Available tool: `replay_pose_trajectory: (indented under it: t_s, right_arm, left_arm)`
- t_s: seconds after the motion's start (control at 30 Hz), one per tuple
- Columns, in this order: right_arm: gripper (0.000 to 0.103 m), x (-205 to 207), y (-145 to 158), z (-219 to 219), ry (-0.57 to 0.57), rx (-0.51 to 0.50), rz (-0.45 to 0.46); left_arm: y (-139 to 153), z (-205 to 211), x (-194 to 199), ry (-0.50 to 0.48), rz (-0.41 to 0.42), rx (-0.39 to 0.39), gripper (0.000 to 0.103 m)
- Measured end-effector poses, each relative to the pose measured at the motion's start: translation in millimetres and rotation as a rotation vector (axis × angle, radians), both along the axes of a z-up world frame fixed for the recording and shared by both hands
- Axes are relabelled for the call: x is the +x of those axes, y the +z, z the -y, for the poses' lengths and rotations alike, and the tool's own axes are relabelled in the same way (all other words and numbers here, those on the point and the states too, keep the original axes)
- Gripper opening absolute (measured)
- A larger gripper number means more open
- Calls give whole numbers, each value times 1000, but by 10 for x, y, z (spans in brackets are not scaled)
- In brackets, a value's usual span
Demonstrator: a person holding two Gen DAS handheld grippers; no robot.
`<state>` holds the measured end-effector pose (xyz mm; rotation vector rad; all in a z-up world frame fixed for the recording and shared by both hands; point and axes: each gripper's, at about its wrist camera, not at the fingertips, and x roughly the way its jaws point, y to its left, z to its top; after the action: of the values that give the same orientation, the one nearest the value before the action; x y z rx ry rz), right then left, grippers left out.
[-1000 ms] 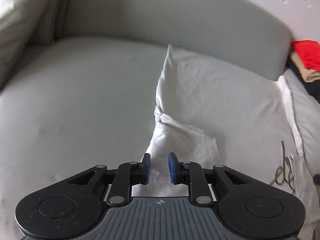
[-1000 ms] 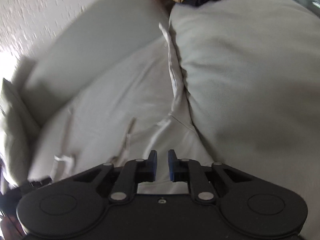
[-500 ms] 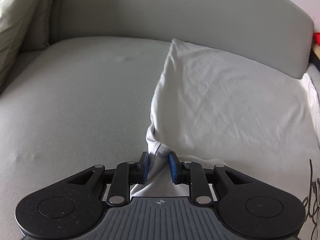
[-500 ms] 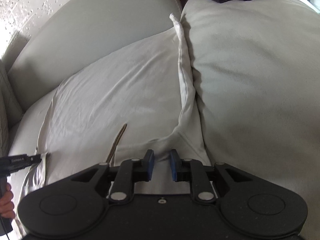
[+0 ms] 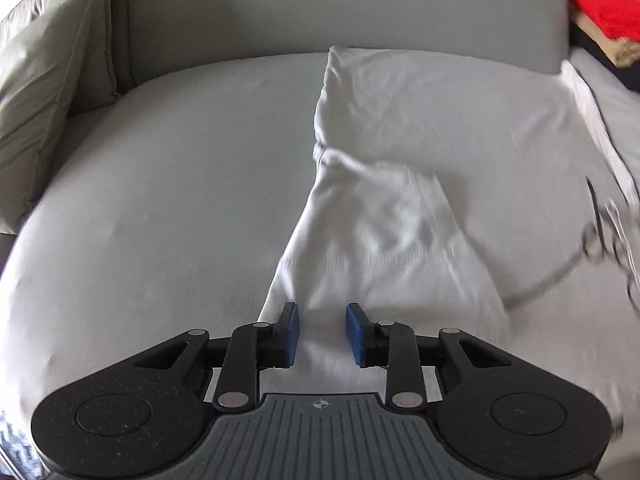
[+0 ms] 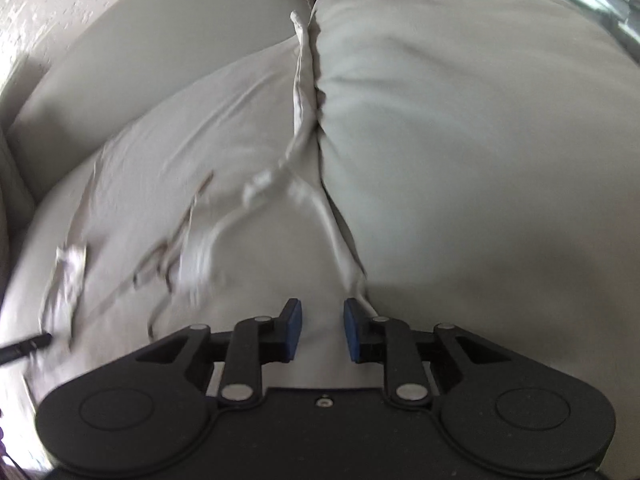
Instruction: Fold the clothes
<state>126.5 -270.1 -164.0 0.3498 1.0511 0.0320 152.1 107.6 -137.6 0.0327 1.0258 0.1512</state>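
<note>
A white garment [image 5: 420,168] lies spread on a grey sofa seat, with a folded flap [image 5: 384,240] laid over its near left part. My left gripper [image 5: 322,334] is open just above the garment's near left edge, holding nothing. In the right wrist view the same garment [image 6: 192,168] lies against a big grey cushion [image 6: 460,128]. My right gripper [image 6: 322,330] is open over its near right edge, holding nothing. A dark drawstring [image 5: 596,232] lies on the garment at the right.
The sofa's backrest [image 5: 340,8] runs behind the garment and a loose cushion [image 5: 36,92] leans at the far left. Red, tan and dark clothes [image 5: 604,20] are piled at the back right. The bare seat [image 5: 160,200] lies left of the garment.
Both grippers were shut on garment edges half a second ago; now both have opened and let go. The lifted cloth has dropped onto the garment as a folded flap, and both grippers have drawn back.
</note>
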Motion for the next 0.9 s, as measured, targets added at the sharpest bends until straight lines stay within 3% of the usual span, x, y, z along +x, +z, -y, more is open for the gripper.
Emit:
replay_pose_trajectory:
  t_s: [0.17,0.27,0.37,0.6,0.77,0.9]
  right_arm:
    - [21,-449,58,73,-35,20,-1]
    - [21,-629,174,134,-82,91,127]
    - [21,-620,294,101,-53,154,235]
    - [21,-382,171,-414,94,233,233]
    - [19,-285,39,-728,130,136,158]
    - [19,-440,96,-859,225,56,139]
  left_arm:
    - [142,-85,-548,-2,13,-47,29]
    - [277,-77,-793,-15,120,-100,29]
    - [338,31,-817,-30,198,-69,31]
    - [209,407,-563,-116,155,-96,32]
    - [-42,691,-457,-185,71,-58,32]
    - [-51,781,-693,-241,51,41,32]
